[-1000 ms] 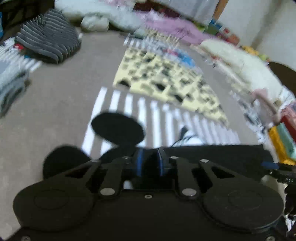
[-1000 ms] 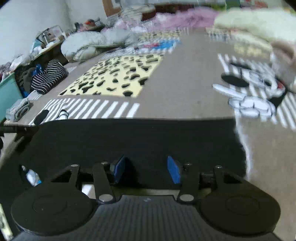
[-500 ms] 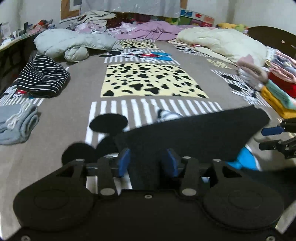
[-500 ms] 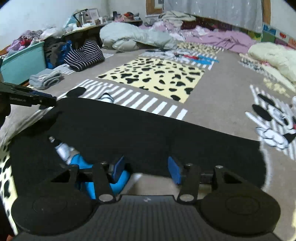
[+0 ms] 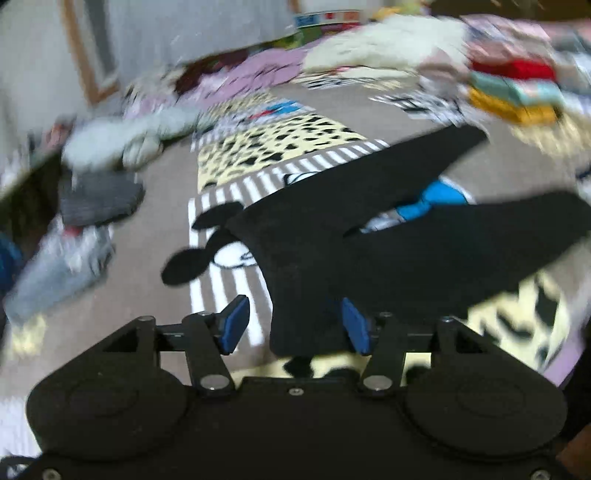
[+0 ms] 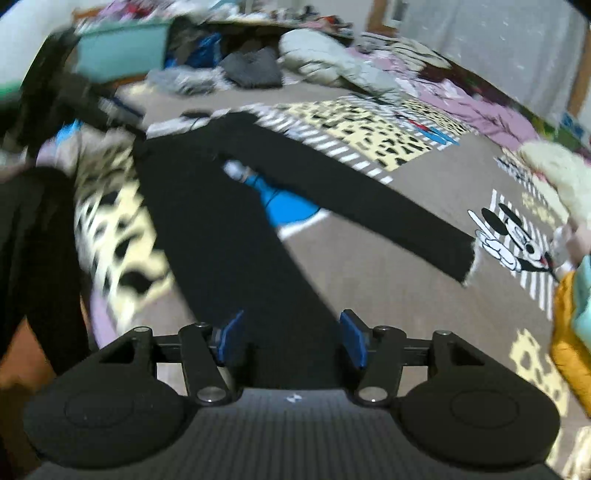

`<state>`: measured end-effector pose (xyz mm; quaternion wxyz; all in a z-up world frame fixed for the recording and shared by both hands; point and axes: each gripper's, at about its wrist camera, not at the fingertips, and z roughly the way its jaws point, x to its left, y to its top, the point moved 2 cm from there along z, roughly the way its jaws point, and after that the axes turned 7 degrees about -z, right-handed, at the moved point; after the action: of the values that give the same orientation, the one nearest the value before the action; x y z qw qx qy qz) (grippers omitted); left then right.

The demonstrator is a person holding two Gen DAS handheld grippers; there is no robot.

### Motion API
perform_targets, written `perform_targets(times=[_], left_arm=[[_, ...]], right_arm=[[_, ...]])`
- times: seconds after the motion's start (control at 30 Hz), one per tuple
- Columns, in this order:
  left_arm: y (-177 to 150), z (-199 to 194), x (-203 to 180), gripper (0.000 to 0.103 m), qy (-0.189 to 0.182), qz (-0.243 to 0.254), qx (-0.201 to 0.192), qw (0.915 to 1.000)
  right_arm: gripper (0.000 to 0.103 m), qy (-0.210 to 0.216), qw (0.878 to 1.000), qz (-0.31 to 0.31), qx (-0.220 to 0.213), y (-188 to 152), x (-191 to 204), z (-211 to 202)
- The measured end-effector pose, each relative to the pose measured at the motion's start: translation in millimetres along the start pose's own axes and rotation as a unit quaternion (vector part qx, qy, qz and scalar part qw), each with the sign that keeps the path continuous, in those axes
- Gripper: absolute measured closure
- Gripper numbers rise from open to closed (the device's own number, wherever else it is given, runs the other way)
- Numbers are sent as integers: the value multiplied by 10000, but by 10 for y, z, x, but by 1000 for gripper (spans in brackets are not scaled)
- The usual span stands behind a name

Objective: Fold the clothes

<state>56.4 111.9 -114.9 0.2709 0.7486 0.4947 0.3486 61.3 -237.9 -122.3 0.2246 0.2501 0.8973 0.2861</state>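
Both hand-held grippers, left [image 5: 291,325] and right [image 6: 291,341], are opening; our pads no longer press the black long-legged trousers [image 6: 236,221], spread legs-apart mid-frame on the patterned cartoon bedspread [image 6: 406,266]. We judge every fold remains.

No words, numbers or brand names can be read in either view. Much is blurred. Only a small pale mark [image 6: 294,398] is seen on the ribbed body just behind the right tool, too small to be made out. Boxes [image 5: 325,18] far ahead of the left tool are too smeared.
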Motion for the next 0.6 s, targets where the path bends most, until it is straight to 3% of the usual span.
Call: perform_targets(times=[0.1, 0.23, 0.4, 0.6], left_arm=[[-118, -12, -225, 48, 212, 1138, -2, 9933], [-310, 34, -444, 48, 297, 2267, -17, 9735], [-483, 139, -510, 48, 510, 3003, -90, 9524], [-545, 215, -442, 53, 854, 3374, -202, 9373]], right_arm=[[46, -150, 9985, -478, 216, -170, 199, -10], [47, -333, 9938, -994, 369, -318, 400, 22], [48, -583, 9873, -1425, 394, -422, 534, 84], [48, -837, 9804, -1771, 217, -485, 557, 86]])
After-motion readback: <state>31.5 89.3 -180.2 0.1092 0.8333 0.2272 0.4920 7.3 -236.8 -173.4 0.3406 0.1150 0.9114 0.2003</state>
